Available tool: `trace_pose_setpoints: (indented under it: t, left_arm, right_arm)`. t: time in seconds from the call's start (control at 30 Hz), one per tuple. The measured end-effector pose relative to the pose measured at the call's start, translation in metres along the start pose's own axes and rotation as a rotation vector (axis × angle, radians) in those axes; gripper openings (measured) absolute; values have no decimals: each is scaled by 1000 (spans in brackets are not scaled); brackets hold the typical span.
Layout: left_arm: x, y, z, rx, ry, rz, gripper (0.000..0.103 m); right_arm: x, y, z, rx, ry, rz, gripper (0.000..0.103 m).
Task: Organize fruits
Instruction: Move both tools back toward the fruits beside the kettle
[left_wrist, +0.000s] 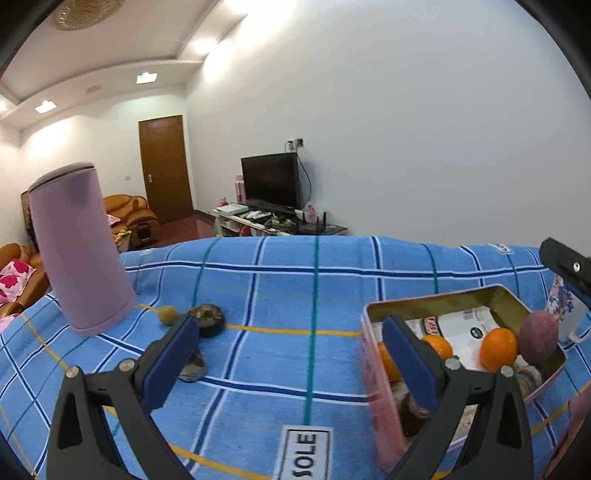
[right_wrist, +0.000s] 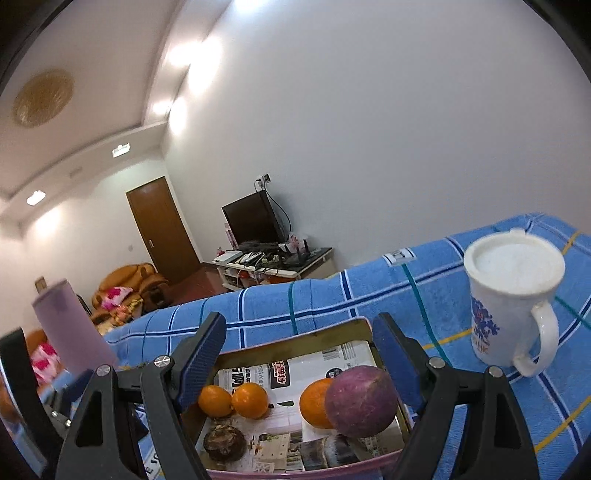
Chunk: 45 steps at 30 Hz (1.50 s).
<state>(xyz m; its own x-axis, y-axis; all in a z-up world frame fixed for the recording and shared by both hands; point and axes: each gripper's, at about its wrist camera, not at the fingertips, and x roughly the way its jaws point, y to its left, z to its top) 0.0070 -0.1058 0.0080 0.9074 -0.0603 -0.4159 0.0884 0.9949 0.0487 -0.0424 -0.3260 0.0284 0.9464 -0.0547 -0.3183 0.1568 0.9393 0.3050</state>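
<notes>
Seen from the left wrist, the left tool (left_wrist: 291, 354) stands wide with nothing between its blue pads, pointing slightly downward over the blue checked cloth (left_wrist: 273, 295) on the tabletop. Left of its left finger stands a tall lilac canister (left_wrist: 79, 247), and just beyond that fingertip lie a small yellowish round fruit (left_wrist: 168, 314) and a dark brown wrinkled fruit (left_wrist: 207, 319); another dark piece (left_wrist: 192, 365) lies partly hidden behind the same finger. The right finger reaches over the near left end of the pink tin box (left_wrist: 373, 373), which sits to the tool's right.

From the right wrist, the right tool (right_wrist: 301, 363) is also spread wide and grips nothing, tilted gently down and hovering above the tin box's near half. The box is lined with printed paper (right_wrist: 314, 365). Between the fingers, left to right, lie two oranges (right_wrist: 215, 400) touching each other, a dark brown mangosteen-like fruit (right_wrist: 224, 442) nearer the camera, a third orange (right_wrist: 314, 402), and a dull purple round fruit (right_wrist: 361, 400) pressed against it, close to the right finger. Right of that tool, clear of the box, a white mug (right_wrist: 511, 306) with blue print stands upright, handle facing the camera.
</notes>
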Motion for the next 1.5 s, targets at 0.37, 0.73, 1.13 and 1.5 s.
trace_pose_setpoints:
  t: [0.37,0.73,1.13,1.5]
  left_arm:
    - [-6,14,-6,-13,28,11,102]
    - [11,53,-10,131,100,21,102]
    - [30,114,-3,0,107,47,102]
    - [50,181,0,-17,146,333,102]
  right_arm:
    - [2,27,-20,-135,-12,-84,83]
    - [-5,47,-28,-171,4,-104,83]
    - [12,92,-44,-191,93,-76,83]
    - [49,160,-63,-217,175,23,83]
